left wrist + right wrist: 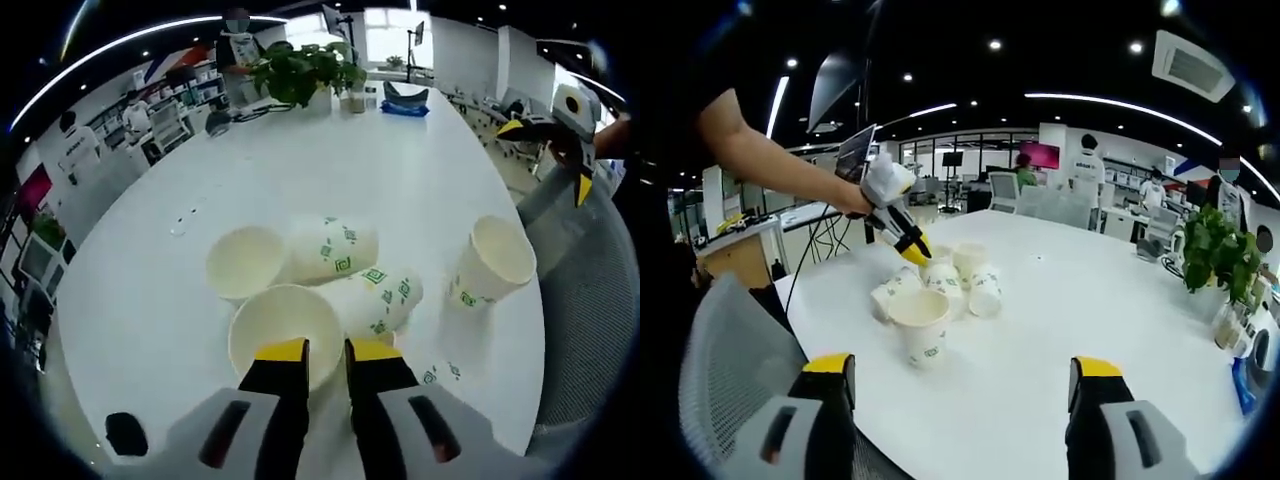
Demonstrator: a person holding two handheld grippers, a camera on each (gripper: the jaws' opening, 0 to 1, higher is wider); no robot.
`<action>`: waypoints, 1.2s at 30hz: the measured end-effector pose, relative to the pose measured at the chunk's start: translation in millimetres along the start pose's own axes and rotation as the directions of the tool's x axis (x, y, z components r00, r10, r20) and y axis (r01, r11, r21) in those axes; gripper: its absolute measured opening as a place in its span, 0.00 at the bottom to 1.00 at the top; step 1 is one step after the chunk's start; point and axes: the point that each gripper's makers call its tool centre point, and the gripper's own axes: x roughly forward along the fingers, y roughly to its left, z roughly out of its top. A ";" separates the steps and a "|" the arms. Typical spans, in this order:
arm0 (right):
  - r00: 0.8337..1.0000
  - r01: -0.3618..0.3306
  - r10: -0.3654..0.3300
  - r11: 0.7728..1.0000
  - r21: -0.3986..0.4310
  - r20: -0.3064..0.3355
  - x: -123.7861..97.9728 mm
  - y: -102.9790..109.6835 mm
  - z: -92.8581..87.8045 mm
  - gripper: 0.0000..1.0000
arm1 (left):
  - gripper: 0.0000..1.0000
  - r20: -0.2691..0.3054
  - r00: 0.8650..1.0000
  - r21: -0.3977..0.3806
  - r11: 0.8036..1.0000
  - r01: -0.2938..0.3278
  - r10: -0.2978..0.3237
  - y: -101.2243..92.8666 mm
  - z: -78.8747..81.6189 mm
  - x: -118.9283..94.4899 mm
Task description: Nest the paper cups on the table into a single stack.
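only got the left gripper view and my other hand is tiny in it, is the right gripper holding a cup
observer: no, the right gripper is wide open, with nothing between its fingers.
operator: ok where is it pointing, which cup is nearest to it
observer: it's at the near edge of the table, facing the cups; nearest ahead is the upright cup, standing mouth up, with the other cups bunched behind it.
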 end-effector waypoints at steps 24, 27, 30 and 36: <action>1.000 -0.019 0.019 1.000 -0.013 -0.005 0.4 4.6 -0.6 0.89 | 0.00 -0.016 0.998 0.033 0.998 -0.053 0.054 1.5 -3.3 -13.0; 1.000 -0.024 0.024 1.000 -0.016 -0.005 0.4 6.1 -0.2 0.89 | 0.00 -0.006 0.998 0.023 0.998 -0.066 0.066 4.5 -4.6 -19.6; 1.000 -0.029 0.029 0.999 -0.016 -0.004 0.5 7.0 0.0 0.90 | 0.00 0.004 0.997 0.009 0.997 -0.074 0.074 5.1 -4.3 -23.8; 0.999 -0.032 0.033 0.999 -0.017 0.002 0.4 7.7 0.7 0.91 | 0.00 0.024 0.995 0.008 0.995 -0.097 0.097 4.8 3.8 -37.2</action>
